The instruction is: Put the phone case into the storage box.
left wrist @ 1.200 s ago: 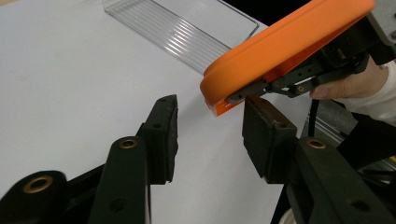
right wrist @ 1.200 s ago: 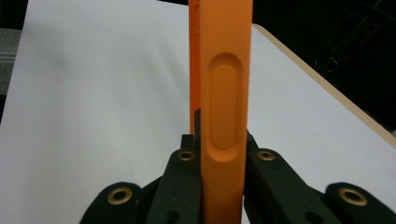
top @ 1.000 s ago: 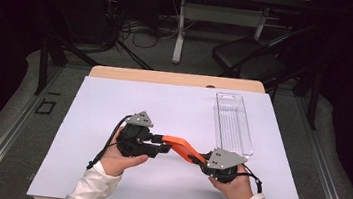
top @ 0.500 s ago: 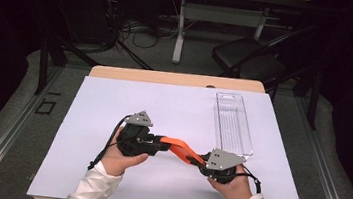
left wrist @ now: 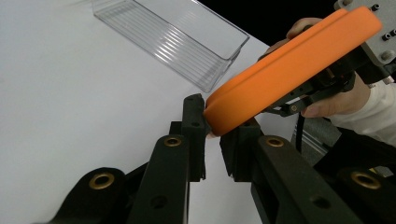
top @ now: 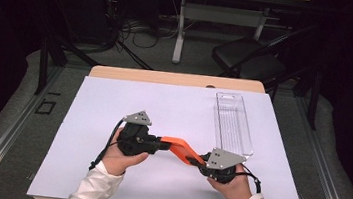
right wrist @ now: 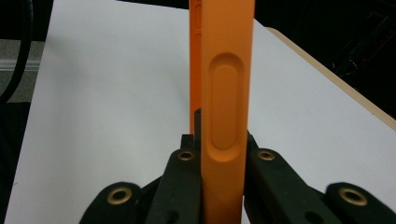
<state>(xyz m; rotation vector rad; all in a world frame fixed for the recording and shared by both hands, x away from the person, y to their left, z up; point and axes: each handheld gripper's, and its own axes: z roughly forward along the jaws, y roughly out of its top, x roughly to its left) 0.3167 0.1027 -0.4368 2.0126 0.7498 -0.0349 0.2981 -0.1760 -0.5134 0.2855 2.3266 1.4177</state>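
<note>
From above, the case [top: 179,148] hangs between the two grippers, and where each pair of jaws meets it is hidden under the gripper bodies and grey plates. In the right gripper view its far end is cut off by the top edge, and the left gripper cannot be made out behind it. The right gripper [right wrist: 223,147] is clamped on the case's near end, which stands on edge between the jaws. The left gripper [left wrist: 212,135] has just been closing its jaws on the case's other end; that rounded tip sits between them, touching the left pad, but contact on the right side is hard to judge. Bare white sheet [top: 113,102] lies left of and ahead of the left jaws; the tray [left wrist: 177,42] lies ahead, well apart. Since the earlier frames, neither hand nor the case has shifted.
</note>
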